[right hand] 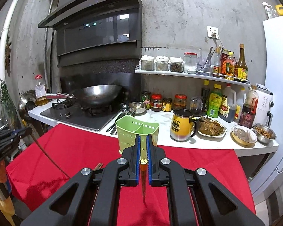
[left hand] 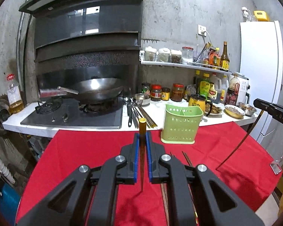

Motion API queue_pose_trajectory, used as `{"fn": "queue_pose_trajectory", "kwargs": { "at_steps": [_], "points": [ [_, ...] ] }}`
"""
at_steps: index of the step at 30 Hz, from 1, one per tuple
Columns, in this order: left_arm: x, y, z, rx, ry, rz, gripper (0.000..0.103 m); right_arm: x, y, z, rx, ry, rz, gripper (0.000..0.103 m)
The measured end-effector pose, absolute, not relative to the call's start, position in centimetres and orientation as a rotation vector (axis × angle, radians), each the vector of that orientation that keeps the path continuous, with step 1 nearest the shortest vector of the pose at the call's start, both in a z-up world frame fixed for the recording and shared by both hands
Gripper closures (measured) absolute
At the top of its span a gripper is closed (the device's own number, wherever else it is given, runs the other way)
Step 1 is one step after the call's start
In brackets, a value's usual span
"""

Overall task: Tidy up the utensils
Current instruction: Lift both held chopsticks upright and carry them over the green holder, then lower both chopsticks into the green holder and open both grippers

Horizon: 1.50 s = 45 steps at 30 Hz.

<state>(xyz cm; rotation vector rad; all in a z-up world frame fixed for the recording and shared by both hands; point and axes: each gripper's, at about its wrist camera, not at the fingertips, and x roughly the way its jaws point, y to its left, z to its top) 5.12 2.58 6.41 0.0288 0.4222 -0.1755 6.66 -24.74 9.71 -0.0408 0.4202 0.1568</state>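
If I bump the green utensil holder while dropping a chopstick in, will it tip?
Probably it slides or tips easily: the green utensil holder looks like thin perforated plastic, tall, and appears empty. The red cloth beneath may add grip, favouring tipping.

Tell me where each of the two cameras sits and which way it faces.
Left wrist: on the left gripper, facing the stove counter; it grips a chopstick, and the right gripper juts in at the right edge.
Right wrist: on the right gripper, facing the counter; it grips another chopstick, and the left gripper shows at the left edge.
Shared: green utensil holder, red cloth, wok.
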Motion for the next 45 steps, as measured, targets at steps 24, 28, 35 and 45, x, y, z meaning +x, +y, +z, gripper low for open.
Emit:
{"fn": "queue_pose_trajectory", "kwargs": {
  "at_steps": [24,28,35,45],
  "points": [
    [7.2,1.4,1.6,0.121,0.625,-0.119,0.097,8.9,-23.5,3.6,-0.098,0.570,0.140,0.097],
    [7.6,1.3,3.1,0.095,0.550,-0.141,0.097,9.3,-23.6,4.3,-0.102,0.560,0.139,0.097],
    [11.6,-2.1,9.3,0.072,0.383,-0.227,0.097,12.3,-22.8,10.1,-0.108,0.423,0.142,0.097],
    [20.8,-8.9,12.3,0.051,0.307,-0.340,0.097,19.5,-24.1,13.5,-0.007,0.285,0.140,0.096]
  ]
}}
